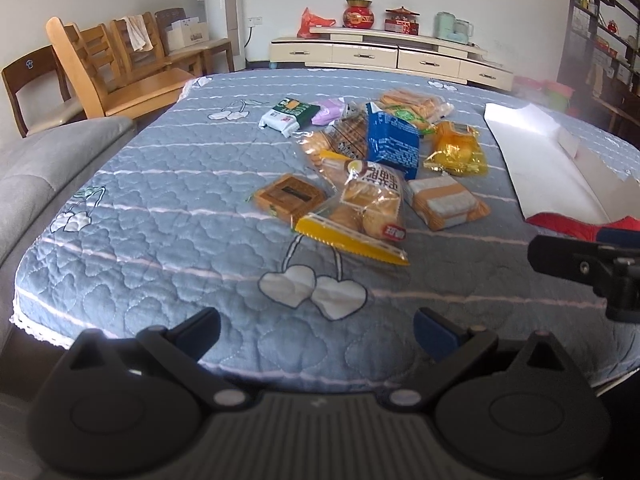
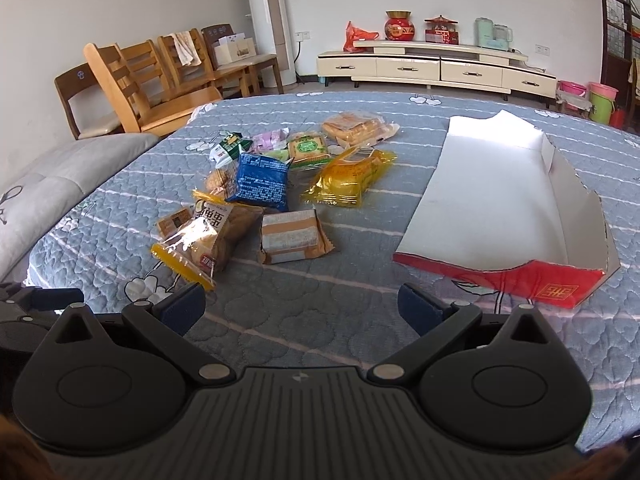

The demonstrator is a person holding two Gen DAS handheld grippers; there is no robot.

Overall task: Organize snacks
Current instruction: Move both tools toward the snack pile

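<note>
Several snack packets lie in a loose pile on the blue quilted table cover (image 1: pixel 180 208): a blue pack (image 1: pixel 394 144) (image 2: pixel 262 182), a yellow pack (image 1: pixel 456 152) (image 2: pixel 352 178), a clear biscuit bag with a yellow end (image 1: pixel 360 216) (image 2: pixel 200 240), a brown-and-grey wafer pack (image 1: pixel 444 202) (image 2: pixel 290 236), and a brown square pack (image 1: pixel 288 198). To the right lies a shallow red-and-white cardboard box (image 2: pixel 500 208) (image 1: pixel 552 168) with a bare white inside. My left gripper (image 1: pixel 316 332) and right gripper (image 2: pixel 302 308) both stand open near the front edge, holding nothing.
Wooden chairs (image 1: pixel 108 68) and a grey sofa arm (image 1: pixel 44 160) stand left of the table. A cream TV cabinet (image 2: pixel 432 68) with red ornaments lines the far wall. Pink and green buckets (image 2: pixel 596 100) sit at the far right. The right gripper's body (image 1: pixel 592 268) shows in the left view.
</note>
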